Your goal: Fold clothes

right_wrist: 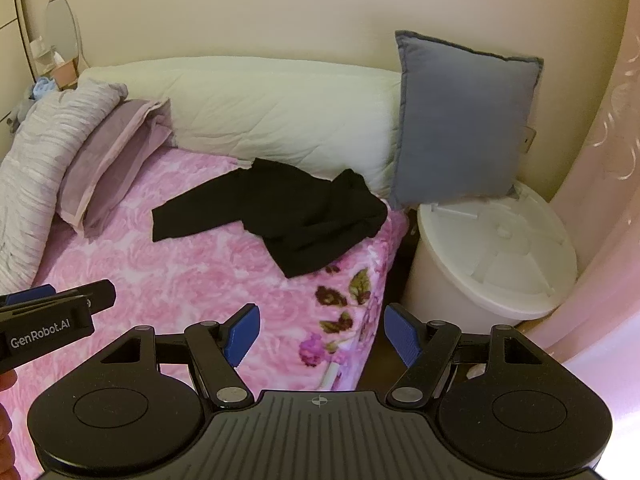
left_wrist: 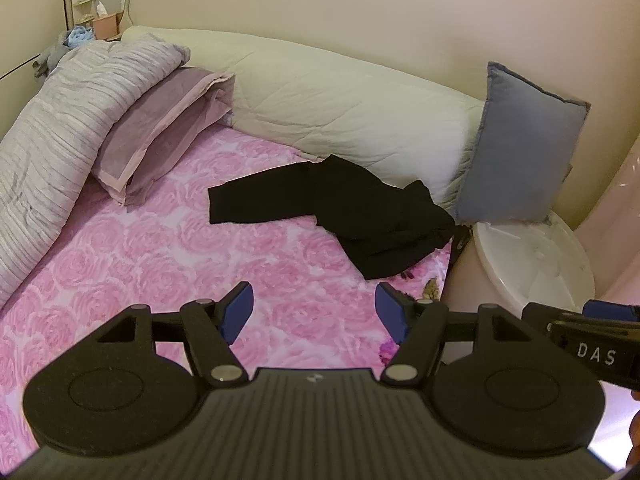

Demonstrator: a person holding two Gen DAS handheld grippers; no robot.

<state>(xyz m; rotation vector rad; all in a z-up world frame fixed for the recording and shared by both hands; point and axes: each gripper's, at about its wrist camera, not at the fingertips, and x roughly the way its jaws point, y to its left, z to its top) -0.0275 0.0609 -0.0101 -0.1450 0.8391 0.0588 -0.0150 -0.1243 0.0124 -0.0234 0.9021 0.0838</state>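
A crumpled black garment [left_wrist: 352, 216] lies on the pink rose-patterned bedspread [left_wrist: 160, 264], at about one o'clock from the left gripper [left_wrist: 316, 316] and at eleven o'clock from the right gripper [right_wrist: 322, 334]. One long part stretches flat toward nine o'clock; the rest is bunched near the bed's corner, just beside a blue cushion [right_wrist: 460, 120] that leans against the wall. Both grippers hover above the bedspread, well apart from the garment, each with its blue pads [right_wrist: 242, 334] spread wide and holding nothing. A white round bin [right_wrist: 496, 256] stands beside the bed at two o'clock.
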